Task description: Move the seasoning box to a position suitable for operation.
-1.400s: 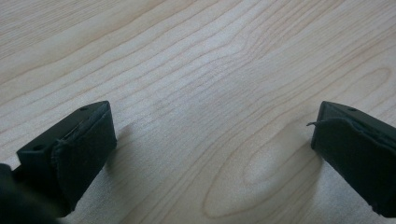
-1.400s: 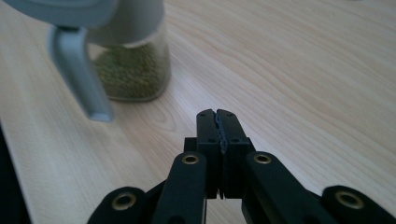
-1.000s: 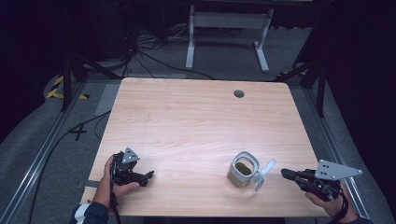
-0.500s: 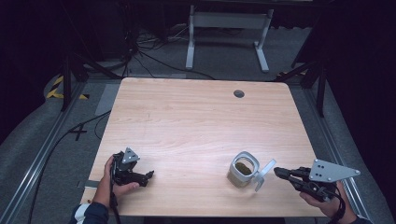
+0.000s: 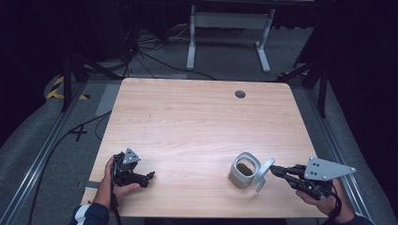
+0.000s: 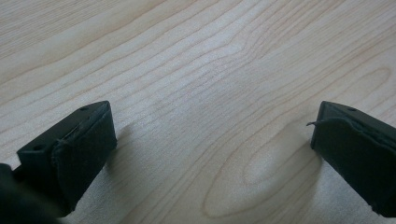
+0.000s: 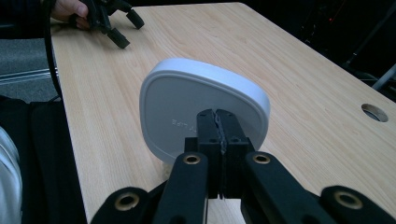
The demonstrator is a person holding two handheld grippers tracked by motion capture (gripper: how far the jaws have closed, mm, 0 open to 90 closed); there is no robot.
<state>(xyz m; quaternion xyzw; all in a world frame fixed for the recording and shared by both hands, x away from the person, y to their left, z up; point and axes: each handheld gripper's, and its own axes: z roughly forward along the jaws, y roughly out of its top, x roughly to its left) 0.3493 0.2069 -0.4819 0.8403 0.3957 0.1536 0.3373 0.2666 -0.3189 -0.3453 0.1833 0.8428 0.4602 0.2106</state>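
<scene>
- A pale wooden worktop point(image 5: 197, 122) is viewed from above, with a person's forearms entering from the near edge.
- A small clear jar point(image 5: 244, 169) with something dark inside is stood upright near the front right of the worktop, with its mouth uncovered.
- A white rounded lid point(image 5: 264, 174) is held on edge just beside the jar, on its right, tilted and apparently clear of the rim.
- The right gripper point(image 5: 277, 171) is seen with its fingers closed on the lid's edge; in the right gripper view the lid point(image 7: 204, 109) is pinched between the two black pads point(image 7: 207, 133), its flat face turned toward the camera.
- The left gripper point(image 5: 148, 176) is rested on the front left of the worktop, well apart from the jar; in the left gripper view its fingers point(image 6: 74, 144) are spread wide with nothing but bare wood between them.
- The step in hand is judged to be handling of the lid at the jar's mouth; whether it is being taken off or put on cannot be told.
- If removal is intended, a clear spot on the worktop is called for next, where the lid can be laid flat and released.
- If closing is intended, the lid must be levelled and centred over the mouth, perhaps with the jar steadied by the free gripper.
</scene>
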